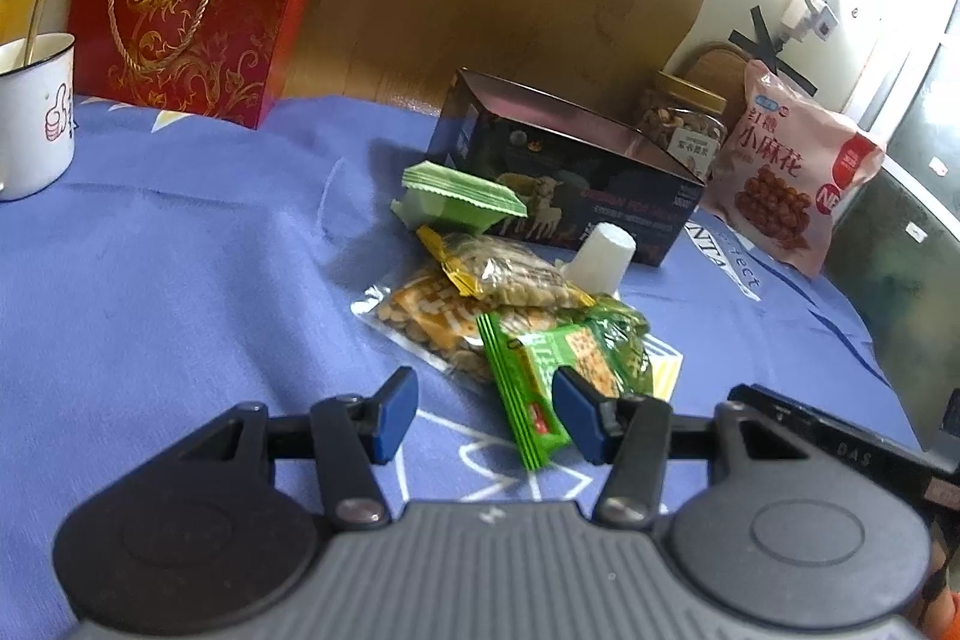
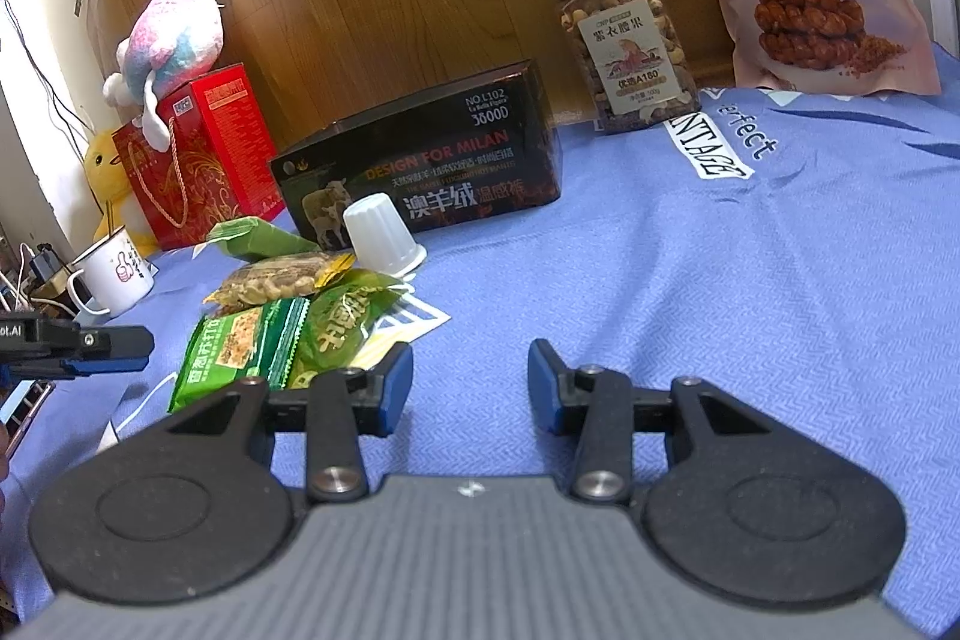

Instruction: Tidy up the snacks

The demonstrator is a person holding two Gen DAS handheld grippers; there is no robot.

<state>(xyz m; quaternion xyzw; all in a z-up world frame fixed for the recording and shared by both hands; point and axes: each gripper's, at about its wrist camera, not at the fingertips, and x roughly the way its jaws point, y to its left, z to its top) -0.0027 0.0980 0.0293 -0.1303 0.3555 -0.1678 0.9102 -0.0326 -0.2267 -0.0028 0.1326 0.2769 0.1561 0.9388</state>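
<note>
Hand-held gripper beside lengthwise green packet

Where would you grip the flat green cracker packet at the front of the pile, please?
Grip the flat green cracker packet by its crimped near end seam, coming in low from the front with the left gripper: that thin edge juts free of the pile.

A home: plush toys, enamel mug, cloth-covered table.
</note>
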